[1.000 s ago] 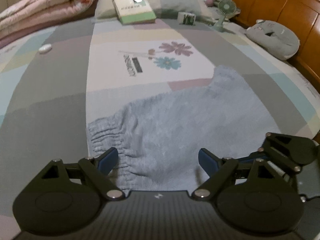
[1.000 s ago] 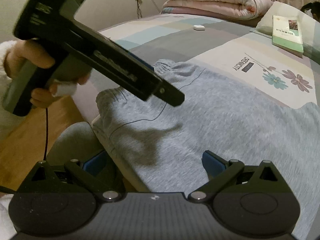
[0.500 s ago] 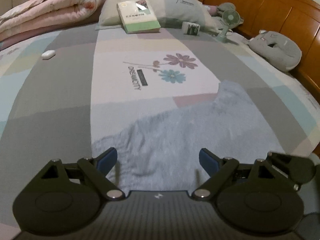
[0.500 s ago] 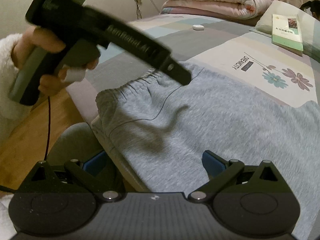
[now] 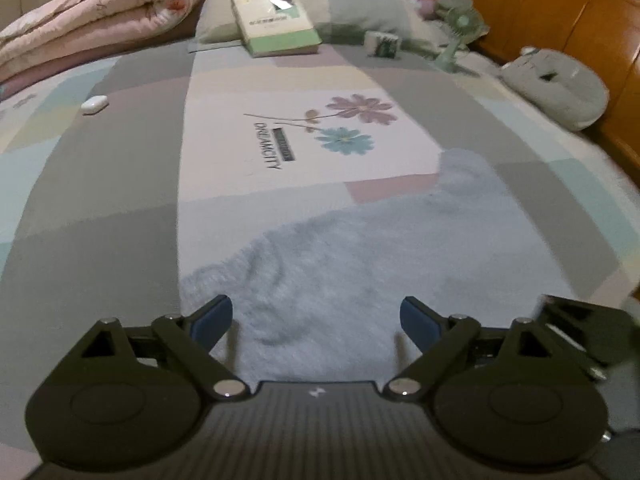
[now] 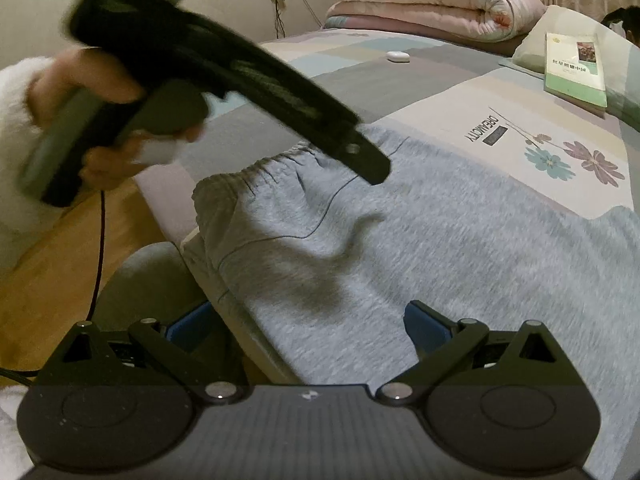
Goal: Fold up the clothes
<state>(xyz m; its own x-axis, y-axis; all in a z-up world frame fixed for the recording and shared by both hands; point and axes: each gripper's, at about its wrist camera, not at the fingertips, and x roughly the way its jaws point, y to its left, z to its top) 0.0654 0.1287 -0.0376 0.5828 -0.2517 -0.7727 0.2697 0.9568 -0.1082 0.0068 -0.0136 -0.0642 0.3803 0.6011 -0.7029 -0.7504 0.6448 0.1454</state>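
Observation:
Grey sweatpants lie spread flat across the patchwork bedsheet. My left gripper hovers open just above the fabric near the waist end, with nothing between its fingers. In the right wrist view the pants show their gathered elastic waistband by the bed's edge. The left gripper, held in a hand, slants over that waistband. My right gripper stands open at the near hem, where the cloth meets the mattress edge, touching nothing I can see.
A rolled pink quilt, a book on a pillow, a small fan and a grey plush cushion sit at the far end by the wooden headboard. A white case lies left. Wooden floor borders the bed.
The left gripper has moved forward across the pants, so the waistband has dropped out of its view; from the right it has risen and swung. The right gripper has stayed put.

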